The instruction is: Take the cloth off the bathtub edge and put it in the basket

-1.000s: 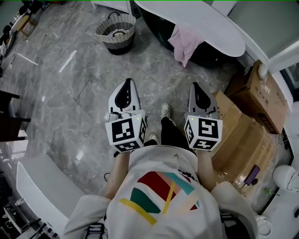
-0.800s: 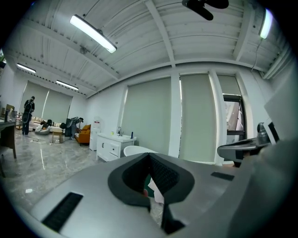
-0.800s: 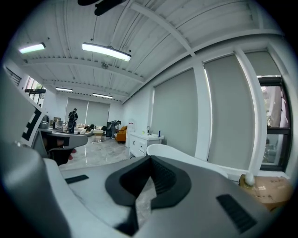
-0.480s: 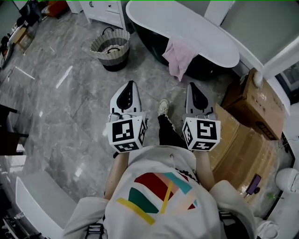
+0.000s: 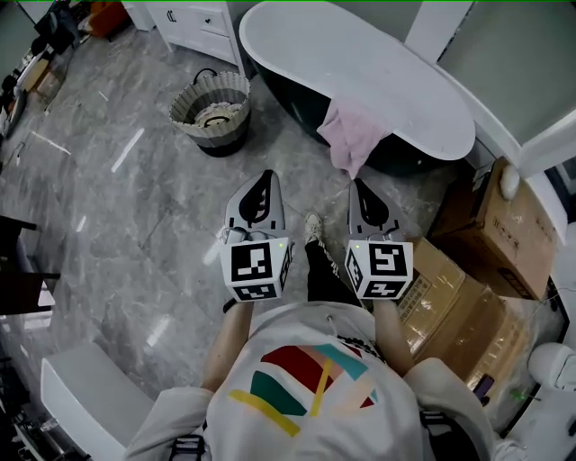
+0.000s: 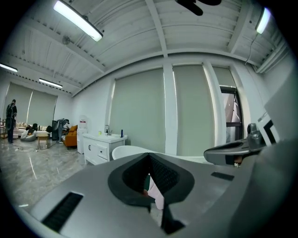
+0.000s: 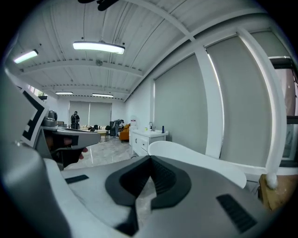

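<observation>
Draping the bathtub [image 5: 378,63], the cloth [image 5: 353,133] hangs near the clenched, empty left claw [image 5: 266,175] and right claw [image 5: 357,184].

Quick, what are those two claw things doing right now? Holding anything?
Left gripper: closed, holding nothing.
Right gripper: closed, holding nothing.

One pink cloth [image 5: 353,133]; one woven basket [image 5: 236,90]; one bathtub [image 5: 360,67]; two cardboard boxes [image 5: 502,227] [image 5: 454,302]; one white cabinet [image 5: 196,18].

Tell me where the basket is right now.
In the head view the basket stands on the floor at upper left, just left of the bathtub and its hanging pink cloth.
</observation>
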